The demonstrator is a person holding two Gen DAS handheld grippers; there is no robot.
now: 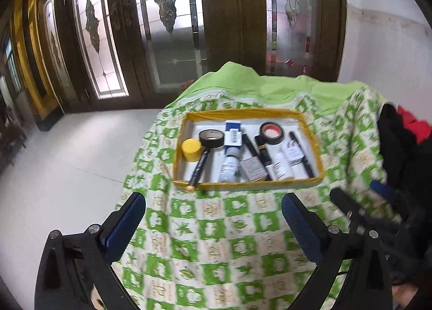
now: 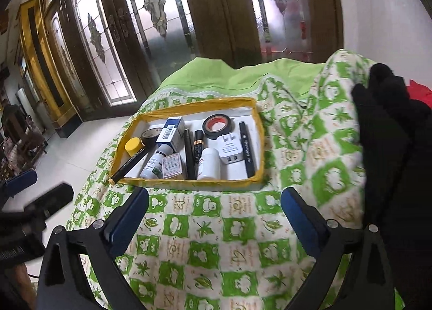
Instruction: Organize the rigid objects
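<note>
Green-and-cream checked cloth with leaf and flower motifs (image 2: 216,229) covers the tabletop; a plain lime-green sheet (image 2: 224,75) lies at 12 o'clock. Shallow white tray with mustard-yellow taped rim (image 2: 189,181) holds a yellow round cap (image 2: 133,146) at 9 o'clock, a black tape roll with red core (image 2: 218,126), a white plug adapter (image 2: 230,151) and a blue-and-white carton (image 2: 171,133). Tongs: left tongs (image 1: 213,225) and right tongs (image 2: 214,219), black with blue pads.
</note>
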